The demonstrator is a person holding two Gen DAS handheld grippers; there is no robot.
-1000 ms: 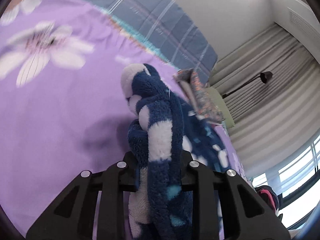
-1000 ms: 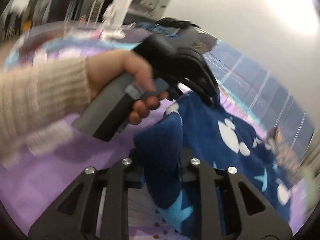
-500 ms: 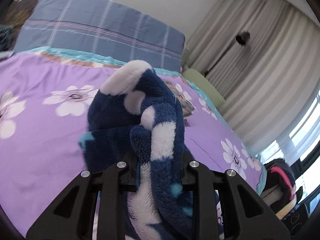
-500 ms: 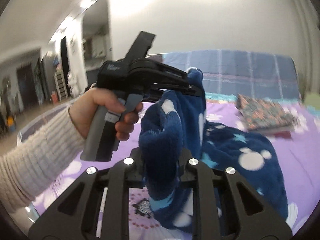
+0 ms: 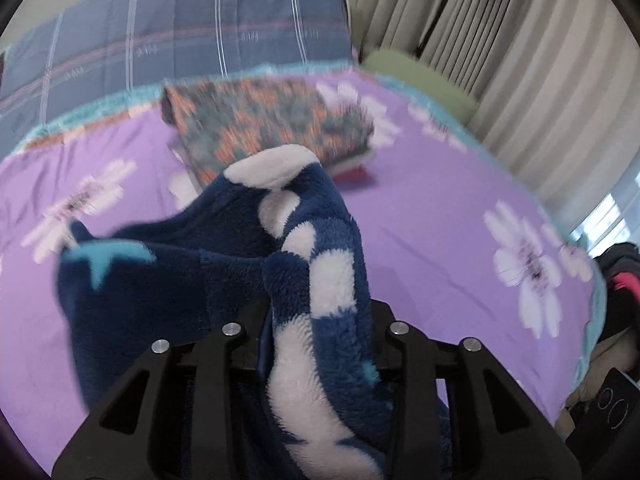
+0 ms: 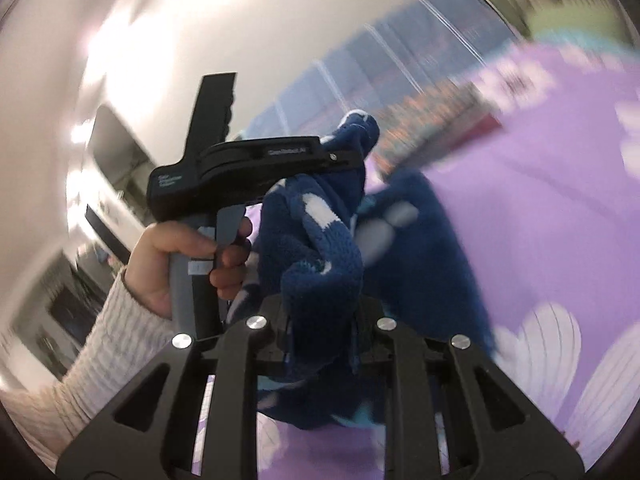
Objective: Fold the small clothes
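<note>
Fleece, thick and navy with white blotches, is the thing at risk here: the small garment (image 5: 320, 288) hangs bunched in both grippers above the purple bedspread (image 5: 460, 248), which serves as the landmark. In the left wrist view, the left gripper (image 5: 320, 344) has the fleece between its jaws, but those jaws have just been opening, and a wad of pile fills the gap, so whether the pads press on it cannot be told; if they have let go too early, that corner would drop onto the bedspread and the fold line would be lost. A folded patterned cloth (image 5: 272, 128) lies on the bedspread beyond the garment, toward the blue plaid pillow (image 5: 180, 40), and a careless swing could land the fleece on it. In the right wrist view, the right gripper (image 6: 322, 336) is clenched on another bunch of the garment, held over the bedspread, with the left gripper's black body and the person's hand (image 6: 176, 264) just beside it. Both views are smeared, which suggests quick motion; with the grippers this close the fabric could twist or the tools knock together.
</note>
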